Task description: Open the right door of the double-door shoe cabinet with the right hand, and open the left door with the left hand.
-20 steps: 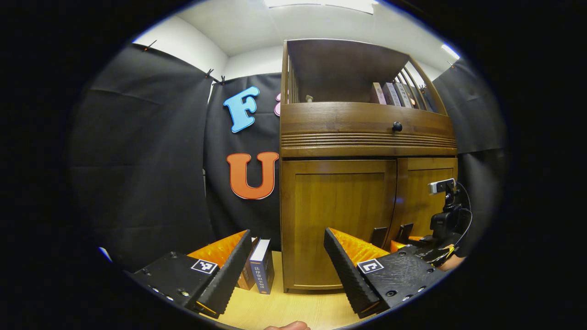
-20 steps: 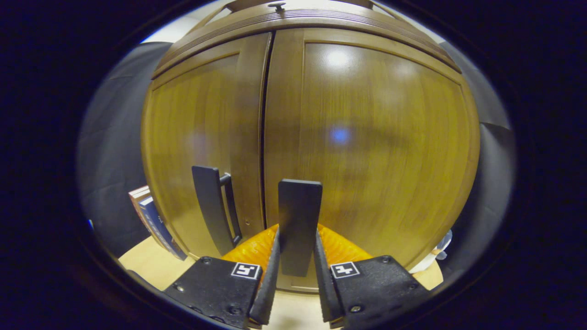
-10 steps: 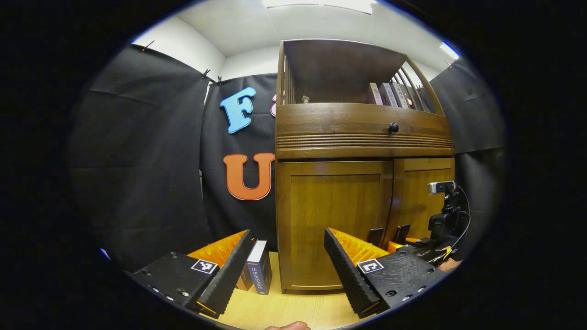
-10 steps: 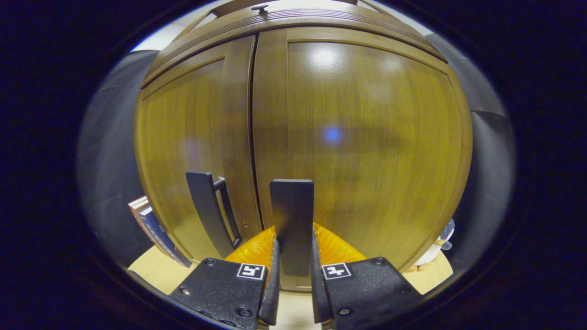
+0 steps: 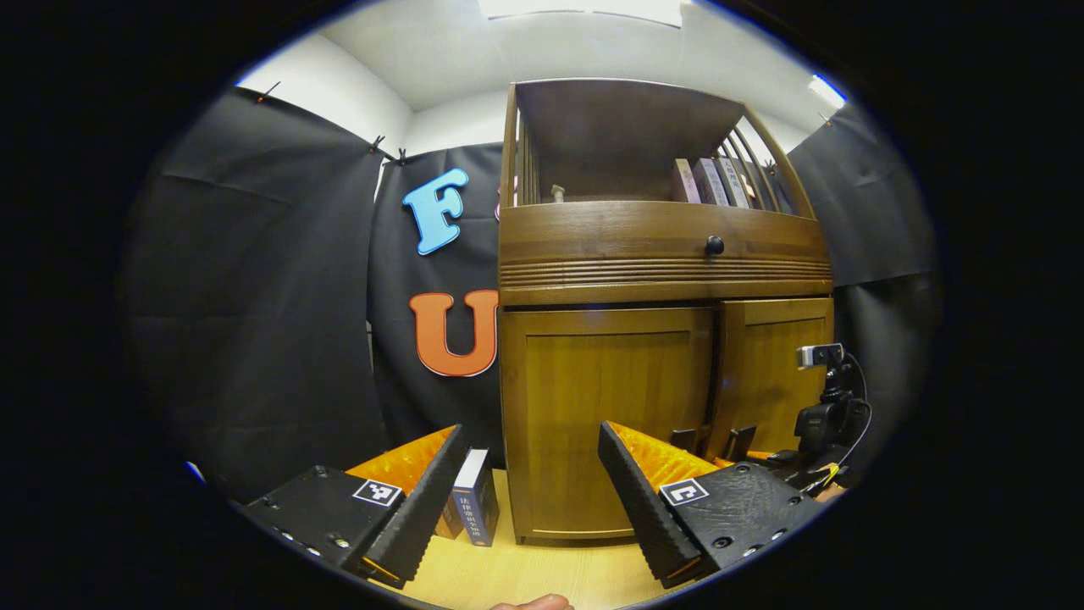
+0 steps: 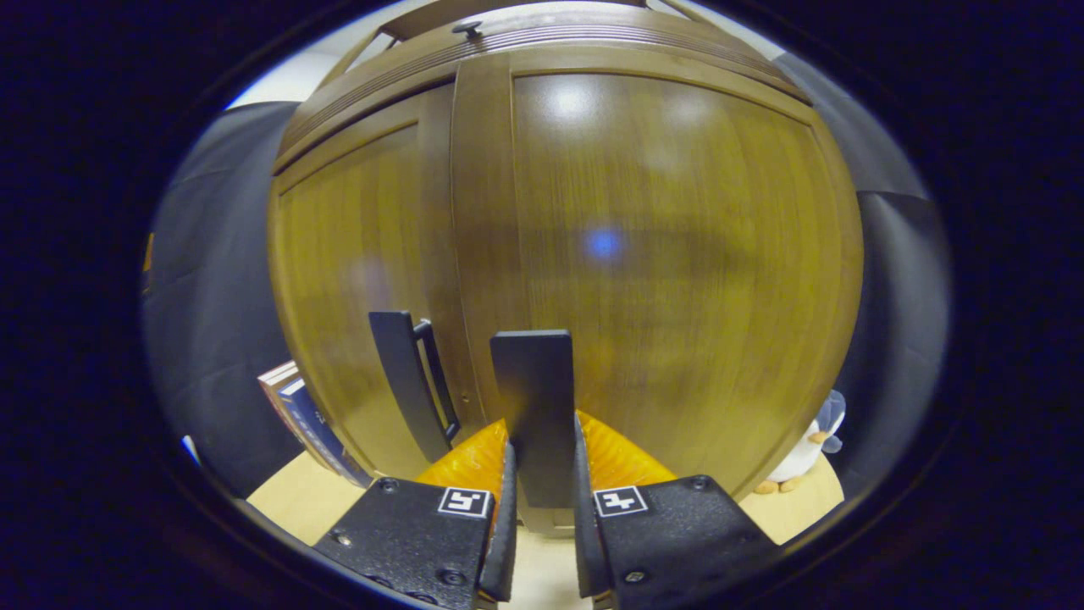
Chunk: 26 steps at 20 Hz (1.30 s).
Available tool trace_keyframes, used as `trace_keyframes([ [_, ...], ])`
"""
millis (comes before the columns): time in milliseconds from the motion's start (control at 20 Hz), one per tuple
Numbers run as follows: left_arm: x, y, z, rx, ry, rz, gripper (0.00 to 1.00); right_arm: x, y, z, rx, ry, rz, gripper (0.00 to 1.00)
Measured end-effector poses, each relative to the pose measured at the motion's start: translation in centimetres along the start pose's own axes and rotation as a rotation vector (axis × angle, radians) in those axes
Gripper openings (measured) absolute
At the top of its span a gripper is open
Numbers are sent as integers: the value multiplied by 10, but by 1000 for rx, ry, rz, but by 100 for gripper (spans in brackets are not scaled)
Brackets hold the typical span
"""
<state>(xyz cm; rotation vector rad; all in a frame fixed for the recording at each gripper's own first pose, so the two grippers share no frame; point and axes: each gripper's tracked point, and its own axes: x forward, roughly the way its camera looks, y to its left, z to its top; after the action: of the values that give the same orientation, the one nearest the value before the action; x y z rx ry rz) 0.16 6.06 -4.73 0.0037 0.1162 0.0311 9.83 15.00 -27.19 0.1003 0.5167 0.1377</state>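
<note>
The wooden shoe cabinet (image 5: 660, 271) stands on the table. Its left door (image 5: 610, 415) is flat and closed; its right door (image 5: 766, 373) shows a thin dark gap at the seam. My left gripper (image 5: 529, 500) is open, well short of the left door, with nothing between its fingers. In the right gripper view the right door (image 6: 677, 254) is very close, its inner edge standing slightly proud of the left door (image 6: 356, 280). My right gripper (image 6: 542, 462) is shut on the right door's dark upright handle (image 6: 532, 398). The left door's handle (image 6: 406, 381) is free beside it.
Two books (image 5: 474, 508) stand on the wooden table (image 5: 508, 576) left of the cabinet. A drawer knob (image 5: 715, 246) and a shelf with several books (image 5: 711, 180) sit above the doors. A small plush toy (image 6: 800, 462) is at the cabinet's right foot.
The right gripper keeps its hold on the handle and the right door's inner edge has come out a little past the left door. The left gripper has shifted slightly; its jaws stay apart.
</note>
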Motion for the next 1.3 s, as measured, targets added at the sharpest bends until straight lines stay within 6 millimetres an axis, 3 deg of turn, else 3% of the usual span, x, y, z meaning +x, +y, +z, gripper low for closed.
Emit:
trace_keyframes([
  [600, -11, -35, -4, -11, 5, -13, 95, -59, -9, -15, -17, -6, 75, 31],
  [1300, -3, -103, -13, -16, 42, -86, 95, -136, -49, -36, -45, -10, 150, 31],
])
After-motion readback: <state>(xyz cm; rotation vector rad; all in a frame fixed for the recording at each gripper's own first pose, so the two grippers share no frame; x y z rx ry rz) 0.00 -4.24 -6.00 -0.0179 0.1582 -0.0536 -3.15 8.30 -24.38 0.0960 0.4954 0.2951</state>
